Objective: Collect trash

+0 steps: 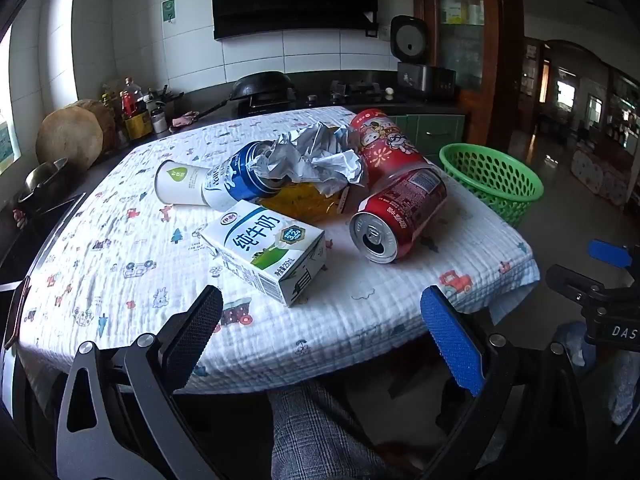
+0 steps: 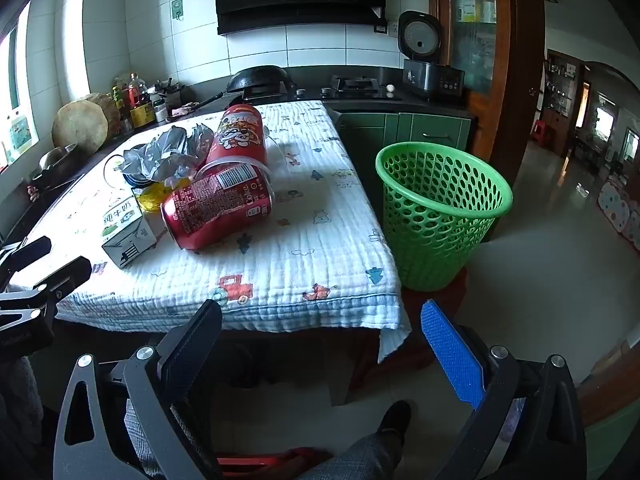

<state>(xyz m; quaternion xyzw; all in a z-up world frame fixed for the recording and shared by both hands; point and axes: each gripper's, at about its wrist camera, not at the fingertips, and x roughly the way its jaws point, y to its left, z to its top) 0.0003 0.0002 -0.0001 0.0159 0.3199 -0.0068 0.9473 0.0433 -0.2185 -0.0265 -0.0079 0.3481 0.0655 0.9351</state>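
Trash lies heaped on the white printed tablecloth point(image 1: 120, 248): a milk carton point(image 1: 266, 256), a red cola can point(image 1: 396, 216) on its side, a tall red printed can point(image 1: 384, 140), a blue and white can point(image 1: 236, 182), a white paper cup point(image 1: 176, 182), crumpled silver foil point(image 1: 316, 156) and a yellow wrapper point(image 1: 300, 200). A green mesh basket point(image 2: 440, 212) stands on the floor right of the table. My left gripper point(image 1: 320, 320) hangs open before the table's near edge, short of the carton. My right gripper point(image 2: 320, 332) is open too, off the table's front right corner. The cola can point(image 2: 220, 208) and carton point(image 2: 128, 232) lie to its left.
Behind the table runs a dark kitchen counter with a wok point(image 1: 264, 84), a gas hob, bottles point(image 1: 132, 104), a round chopping block point(image 1: 70, 140) and a rice cooker point(image 2: 424, 52). The person's checked trouser leg point(image 1: 316, 432) and shoe point(image 2: 396, 416) are below. A doorway opens at right.
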